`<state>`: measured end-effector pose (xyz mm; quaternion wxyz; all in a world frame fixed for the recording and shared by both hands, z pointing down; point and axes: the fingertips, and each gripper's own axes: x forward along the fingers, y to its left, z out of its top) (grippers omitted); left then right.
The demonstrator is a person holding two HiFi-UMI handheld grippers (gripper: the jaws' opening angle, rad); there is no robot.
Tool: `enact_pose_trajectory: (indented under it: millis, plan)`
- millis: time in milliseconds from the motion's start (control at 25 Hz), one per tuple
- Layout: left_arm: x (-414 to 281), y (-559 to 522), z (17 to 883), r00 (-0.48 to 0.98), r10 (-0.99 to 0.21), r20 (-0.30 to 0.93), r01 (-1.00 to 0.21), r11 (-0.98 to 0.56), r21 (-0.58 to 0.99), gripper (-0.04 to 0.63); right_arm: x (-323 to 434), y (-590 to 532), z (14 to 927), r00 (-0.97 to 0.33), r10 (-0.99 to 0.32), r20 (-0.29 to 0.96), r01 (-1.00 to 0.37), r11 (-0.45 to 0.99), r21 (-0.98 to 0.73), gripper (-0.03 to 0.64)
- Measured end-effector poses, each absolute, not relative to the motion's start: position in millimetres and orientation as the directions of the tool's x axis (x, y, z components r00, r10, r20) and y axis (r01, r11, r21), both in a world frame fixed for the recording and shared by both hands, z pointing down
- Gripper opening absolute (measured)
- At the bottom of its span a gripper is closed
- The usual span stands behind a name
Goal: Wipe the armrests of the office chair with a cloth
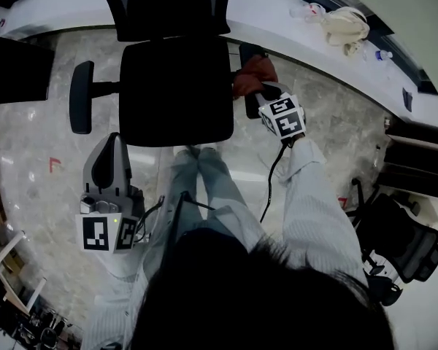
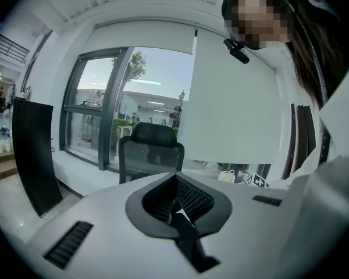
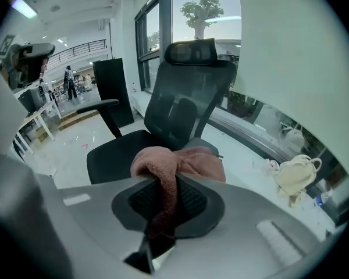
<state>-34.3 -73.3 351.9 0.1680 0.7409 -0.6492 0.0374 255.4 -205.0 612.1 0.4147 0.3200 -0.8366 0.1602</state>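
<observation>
The black office chair (image 1: 175,86) stands in front of me, its left armrest (image 1: 81,97) bare. A reddish-pink cloth (image 1: 254,74) lies bunched over the right armrest (image 1: 252,106). My right gripper (image 1: 258,93) points down at that armrest, shut on the cloth (image 3: 175,166), which hangs between its jaws in the right gripper view. My left gripper (image 1: 112,143) hangs near the chair's front left corner, apart from it, shut with nothing in it. In the left gripper view the left gripper (image 2: 177,209) faces the chair (image 2: 150,153) from a distance.
A cream bag (image 1: 346,25) and small items lie on the window ledge (image 1: 277,20) behind the chair. Another black chair (image 1: 403,240) stands at the lower right. A dark panel (image 1: 14,68) stands at the left. My legs (image 1: 204,173) are just before the seat.
</observation>
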Motion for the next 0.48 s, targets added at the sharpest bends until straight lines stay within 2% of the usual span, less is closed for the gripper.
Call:
enact_pose_trajectory:
  millis: [120, 480]
  plan:
    - [-55, -64, 359, 0.105, -0.948, 0.302, -0.985, -0.057, 0.162, 0.003, 244, -241, 620, -0.432, -0.402, 0.808, -0.668, 0.744, 0.013, 0.038]
    - [-69, -63, 361, 0.052, -0.956, 0.289, -0.98, 0.007, 0.199, 0.003, 226, -301, 632, -0.39, -0.386, 0.836, -0.694, 0.719, 0.008, 0.038]
